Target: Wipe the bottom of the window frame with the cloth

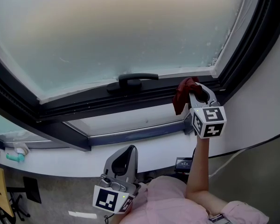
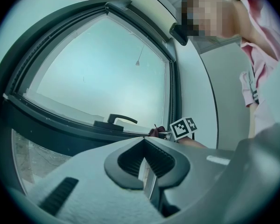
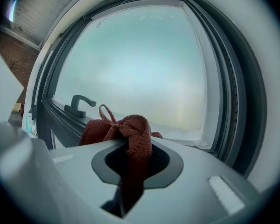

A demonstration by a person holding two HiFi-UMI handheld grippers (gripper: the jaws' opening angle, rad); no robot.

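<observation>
Evidently soft, limp cloth [image 1: 180,97], pinched mid-bunch by R gripper [image 1: 196,93] near window frame [image 1: 84,105] bottom corner; L gripper [image 1: 125,154]: jaws together, empty.

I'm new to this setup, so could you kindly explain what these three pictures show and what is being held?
No robot here: a person holds a two-jaw gripper in each hand. One picture comes from a head camera; the other two from cameras riding on the grippers. The right gripper is shut on a red cloth, held by the lower right corner of the dark window frame, right of the handle. The left gripper hangs low, shut and empty.
</observation>
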